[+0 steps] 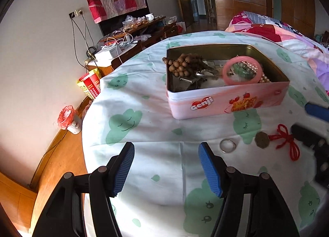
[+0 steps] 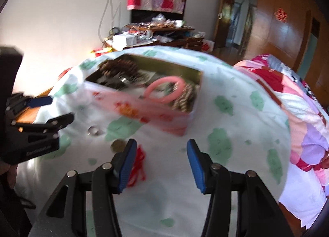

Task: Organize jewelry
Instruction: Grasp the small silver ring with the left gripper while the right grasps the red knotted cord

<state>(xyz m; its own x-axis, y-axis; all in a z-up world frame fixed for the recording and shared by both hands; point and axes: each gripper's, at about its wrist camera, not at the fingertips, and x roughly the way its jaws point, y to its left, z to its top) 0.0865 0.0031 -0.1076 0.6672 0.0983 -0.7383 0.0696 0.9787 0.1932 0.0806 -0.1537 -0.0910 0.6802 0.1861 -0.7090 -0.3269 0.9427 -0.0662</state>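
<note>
Ring (image 1: 227, 145) lies at 1 o'clock, just beside left gripper (image 1: 166, 168); right gripper (image 2: 161, 166) nearer coin (image 2: 117, 146); both grippers' jaws wide apart, empty.

Bed w/ cloud-print sheet (image 1: 144, 97), pink tin (image 1: 226, 101) on it, silver ring (image 1: 227, 145), coin charm w/ red cord (image 1: 262, 139) nearby

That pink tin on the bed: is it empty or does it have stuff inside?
Not empty. The lidless pink tin holds wooden beads, a pink bangle and pearls.
</note>
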